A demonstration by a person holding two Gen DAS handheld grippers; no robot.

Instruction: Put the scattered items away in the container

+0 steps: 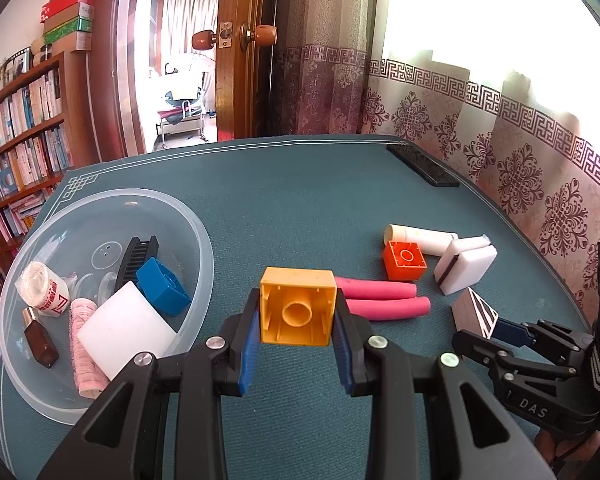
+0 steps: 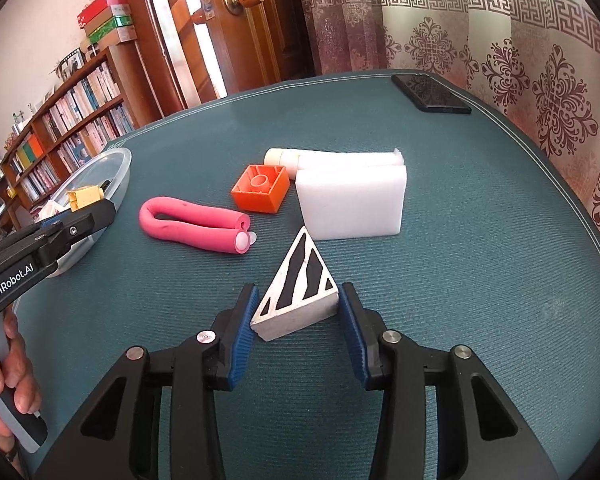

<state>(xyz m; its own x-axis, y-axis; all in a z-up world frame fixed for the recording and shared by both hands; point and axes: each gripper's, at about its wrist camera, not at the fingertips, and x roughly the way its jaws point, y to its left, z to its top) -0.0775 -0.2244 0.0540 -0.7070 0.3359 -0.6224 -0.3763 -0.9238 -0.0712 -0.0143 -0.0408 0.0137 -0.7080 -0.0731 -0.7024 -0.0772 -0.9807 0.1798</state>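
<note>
Teal-covered table by curtain. L gripper clamped on yellow block, held just right of clear bowl. R gripper spread wide w/ striped wedge between pads, right pad not touching. Orange block, pink roller, white sponge lie on table beyond.

Teal desk cover, pale line border. Yellow block between blue-padded black fingers. Orange block, pink foam roller, white sponge. Wedge: white, black stripes. Clear bowl holds a blue block. Curtain: maroon floral, key-pattern band.
</note>
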